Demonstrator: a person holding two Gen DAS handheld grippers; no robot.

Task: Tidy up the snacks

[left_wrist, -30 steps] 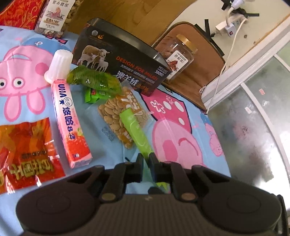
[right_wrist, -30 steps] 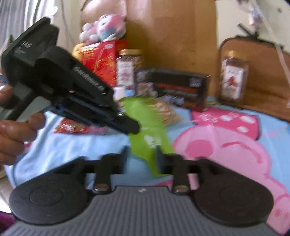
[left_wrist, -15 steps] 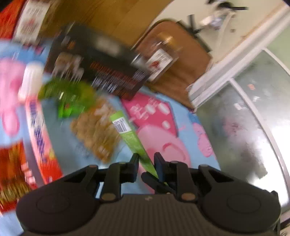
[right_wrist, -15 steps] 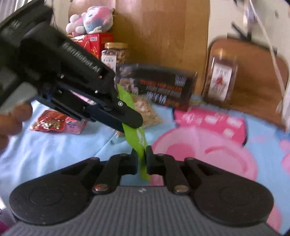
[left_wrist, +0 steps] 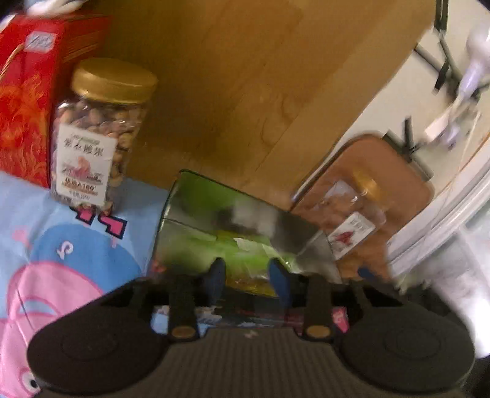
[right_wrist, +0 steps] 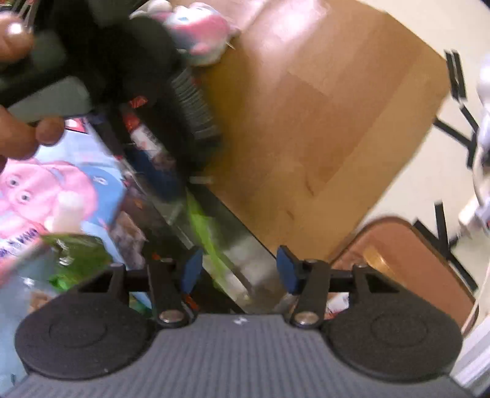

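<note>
Blue pads tip both grippers. In the left wrist view the left gripper (left_wrist: 246,277) has its jaws opening, a gap between the pads; nothing is clearly pinched, though a blurred green packet (left_wrist: 245,245) shows just beyond the tips, lying on the glossy top of a dark box (left_wrist: 196,199). Whether the pads touch the packet cannot be told through the blur. Left of the box lies a blue cloth (left_wrist: 85,245) with a pink cartoon print. Further back on it stands a nut jar (left_wrist: 98,137) with a gold lid, upright, just beside a red carton (left_wrist: 27,101). To the right, on a brown pad (left_wrist: 398,171), a second jar (left_wrist: 352,214) leans in the picture. A wooden panel (left_wrist: 245,76) rises behind everything.

In the right wrist view the right gripper (right_wrist: 239,271) also has its jaws opening, wider apart, with nothing pressed between them. Beyond its left pad the same green packet (right_wrist: 208,235) streaks across the box top (right_wrist: 245,254). At lower left lies a crumpled green wrapper (right_wrist: 76,257), and beyond it a white cup (right_wrist: 65,211) on the cloth. At upper left a hand (right_wrist: 21,134) holds the dark body of the left gripper, badly blurred. A pink plush toy (right_wrist: 202,27) sits at the far top.
</note>
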